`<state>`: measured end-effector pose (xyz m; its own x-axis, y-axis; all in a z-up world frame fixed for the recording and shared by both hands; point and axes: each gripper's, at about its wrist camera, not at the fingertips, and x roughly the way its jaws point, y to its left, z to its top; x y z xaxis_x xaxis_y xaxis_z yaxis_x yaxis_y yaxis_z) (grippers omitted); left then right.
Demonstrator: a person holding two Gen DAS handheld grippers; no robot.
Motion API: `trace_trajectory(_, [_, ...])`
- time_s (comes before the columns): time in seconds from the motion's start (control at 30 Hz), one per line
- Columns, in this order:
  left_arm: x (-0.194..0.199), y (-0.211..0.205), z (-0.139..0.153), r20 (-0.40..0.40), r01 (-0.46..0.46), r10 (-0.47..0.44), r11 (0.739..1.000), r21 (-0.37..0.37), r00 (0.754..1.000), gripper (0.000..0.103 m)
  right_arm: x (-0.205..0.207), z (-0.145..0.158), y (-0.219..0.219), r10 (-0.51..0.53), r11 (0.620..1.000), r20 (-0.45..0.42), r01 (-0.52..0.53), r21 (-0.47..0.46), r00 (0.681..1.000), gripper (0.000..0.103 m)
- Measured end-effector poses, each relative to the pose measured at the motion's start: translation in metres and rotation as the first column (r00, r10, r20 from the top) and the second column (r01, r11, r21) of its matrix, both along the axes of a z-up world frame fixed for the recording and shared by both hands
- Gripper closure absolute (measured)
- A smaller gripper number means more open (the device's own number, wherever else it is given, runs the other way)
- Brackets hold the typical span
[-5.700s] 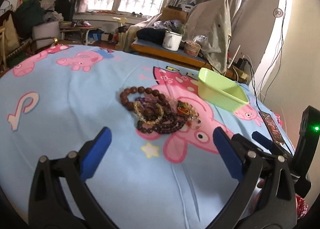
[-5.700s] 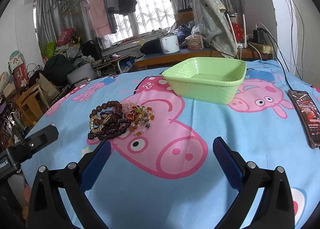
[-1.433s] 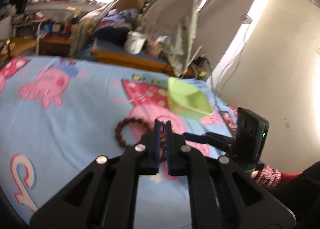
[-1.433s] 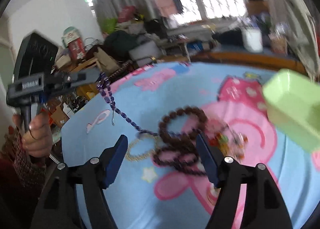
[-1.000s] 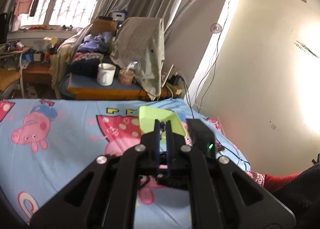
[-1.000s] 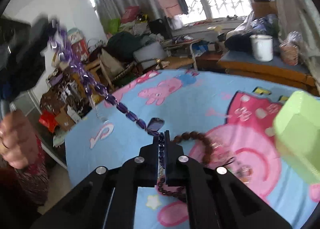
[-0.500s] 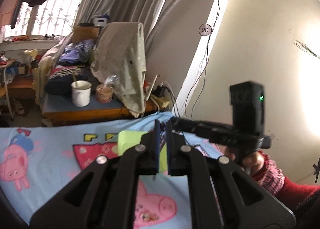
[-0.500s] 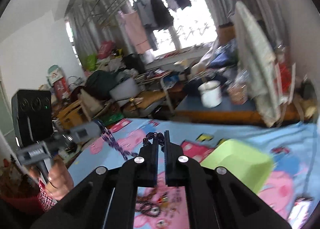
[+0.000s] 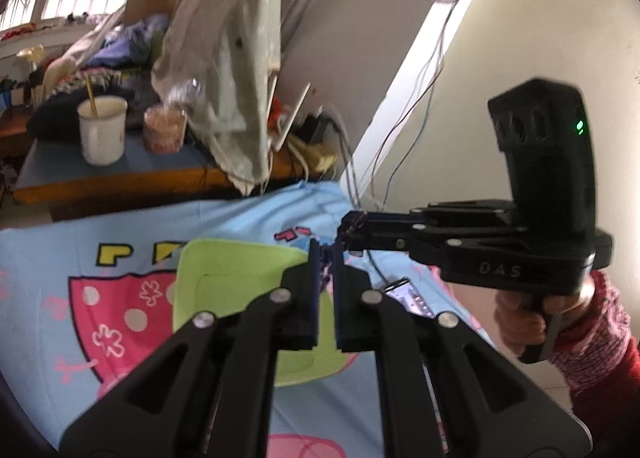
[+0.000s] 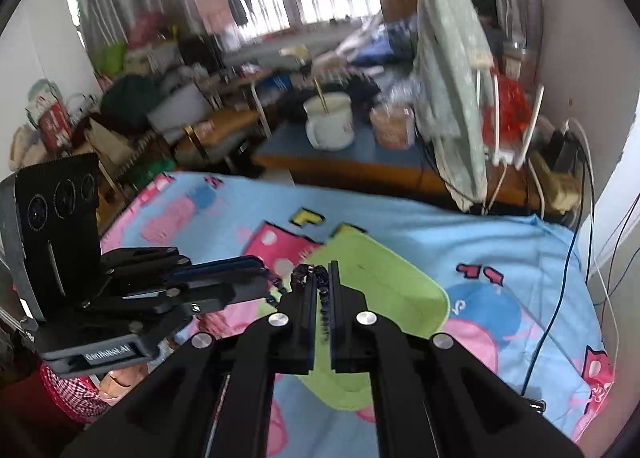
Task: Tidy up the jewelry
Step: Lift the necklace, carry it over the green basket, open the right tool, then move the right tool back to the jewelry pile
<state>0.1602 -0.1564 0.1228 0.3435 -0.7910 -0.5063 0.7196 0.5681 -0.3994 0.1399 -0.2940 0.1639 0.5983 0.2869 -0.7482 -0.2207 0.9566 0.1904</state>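
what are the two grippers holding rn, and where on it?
Both are shut on the purple bead necklace: right gripper pinches one stretch, left gripper another, above the green basket. Which part of the strand cannot be told.

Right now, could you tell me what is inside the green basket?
The visible part of the green basket floor looks bare. Both claws, gripping a purple necklace above it, hide the rest.

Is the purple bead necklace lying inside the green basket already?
No, the purple bead necklace is pinched between the right gripper fingers, hanging above the green basket.
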Motion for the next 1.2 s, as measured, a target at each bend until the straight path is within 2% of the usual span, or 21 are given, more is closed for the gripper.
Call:
trace_trajectory(0.07, [0.008, -0.008, -0.013, -0.009, -0.023, 0.023, 0.999, 0.04, 1.0, 0.098, 0.012, -0.015, -0.001, -0.005, 1.0, -0.076, 0.003, -0.031, 0.997, 0.103])
trace_trajectory(0.1, [0.01, -0.01, -0.019, -0.013, -0.036, 0.037, 0.997, 0.061, 0.999, 0.094, 0.019, -0.02, -0.002, -0.006, 0.999, -0.108, 0.002, -0.041, 0.994, 0.103])
trace_trajectory(0.13, [0.015, -0.013, -0.026, -0.026, -0.049, 0.051, 0.994, 0.095, 0.998, 0.086, 0.025, -0.031, -0.004, -0.009, 0.999, -0.159, 0.002, -0.046, 0.987, 0.103])
trace_trajectory(0.17, [0.018, -0.015, -0.034, -0.042, -0.06, 0.065, 0.99, 0.127, 0.997, 0.064, 0.028, -0.04, -0.006, -0.016, 0.999, -0.199, 0.006, -0.049, 0.98, 0.103])
trace_trajectory(0.2, [0.022, -0.014, -0.043, -0.054, -0.078, 0.087, 0.986, 0.148, 0.995, 0.057, 0.029, -0.049, -0.007, -0.017, 0.999, -0.239, 0.004, -0.052, 0.971, 0.103])
trace_trajectory(0.33, [0.026, -0.004, -0.055, -0.027, -0.103, 0.109, 0.981, 0.166, 0.994, 0.055, 0.021, -0.058, -0.011, 0.007, 0.999, -0.272, -0.019, -0.041, 0.962, 0.103])
trace_trajectory(0.4, [0.03, 0.005, -0.059, -0.014, -0.136, 0.141, 0.975, 0.176, 0.99, 0.044, 0.012, -0.054, -0.014, -0.001, 0.999, -0.248, -0.007, -0.033, 0.969, 0.103])
trace_trajectory(0.43, [0.033, 0.011, -0.063, -0.002, -0.172, 0.176, 0.967, 0.19, 0.984, 0.043, 0.01, -0.051, -0.015, 0.0, 1.0, -0.238, -0.005, -0.021, 0.971, 0.103])
trace_trajectory(0.53, [0.044, 0.02, -0.08, 0.002, -0.232, 0.24, 0.938, 0.258, 0.971, 0.043, -0.002, -0.043, -0.018, 0.006, 1.0, -0.199, -0.006, 0.003, 0.98, 0.103])
trace_trajectory(0.7, [0.053, 0.017, -0.114, -0.065, -0.226, 0.265, 0.906, 0.358, 0.962, 0.044, -0.019, -0.026, -0.015, 0.036, 0.999, -0.135, -0.039, -0.018, 0.99, 0.103])
trace_trajectory(0.8, [0.051, 0.013, -0.129, -0.098, -0.213, 0.271, 0.895, 0.391, 0.957, 0.052, -0.028, -0.011, -0.016, 0.05, 0.998, -0.075, -0.052, -0.026, 0.996, 0.103])
trace_trajectory(0.87, [0.049, 0.012, -0.137, -0.138, -0.196, 0.27, 0.896, 0.399, 0.953, 0.067, -0.034, -0.001, -0.017, 0.054, 0.998, -0.023, -0.055, -0.029, 0.998, 0.103])
trace_trajectory(0.9, [0.048, 0.01, -0.14, -0.163, -0.185, 0.268, 0.897, 0.401, 0.949, 0.071, -0.037, 0.003, -0.017, 0.059, 0.998, -0.002, -0.059, -0.032, 0.998, 0.103])
trace_trajectory(0.97, [0.045, 0.01, -0.141, -0.189, -0.181, 0.266, 0.909, 0.377, 0.945, 0.073, -0.043, 0.008, -0.018, 0.067, 0.997, 0.044, -0.065, -0.04, 0.997, 0.103])
trace_trajectory(1.1, [0.036, 0.007, -0.14, -0.203, -0.207, 0.298, 0.903, 0.377, 0.933, 0.073, -0.051, 0.01, -0.026, 0.027, 0.999, 0.073, -0.024, -0.047, 0.997, 0.103])
trace_trajectory(1.2, [0.023, 0.001, -0.14, -0.235, -0.213, 0.306, 0.912, 0.352, 0.922, 0.072, -0.058, 0.014, -0.031, 0.0, 0.998, 0.13, 0.009, -0.068, 0.991, 0.103])
